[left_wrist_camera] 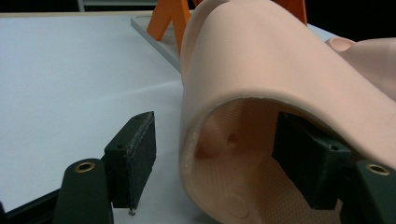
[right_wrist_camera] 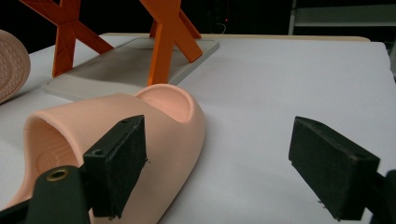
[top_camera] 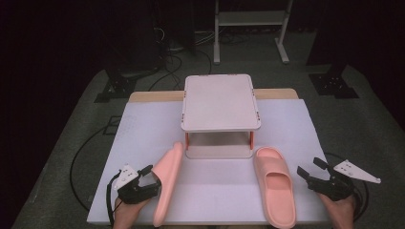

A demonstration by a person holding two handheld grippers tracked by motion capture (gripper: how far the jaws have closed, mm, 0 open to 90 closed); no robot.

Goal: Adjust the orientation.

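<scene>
Two pink slide slippers lie on the white table in front of a low stand. The left slipper is tipped up on its edge, sole facing right. My left gripper straddles its strap: one pad sits inside the strap opening, the other pad stands outside with a clear gap to the strap's rim. The right slipper lies flat, toe toward me. My right gripper hovers just right of it, open, its left pad beside the slipper, nothing between its pads.
The stand has a white top, orange legs and a grey base plate, just behind both slippers. White table cover lies bare on either side. Cables trail off the table's left and right edges.
</scene>
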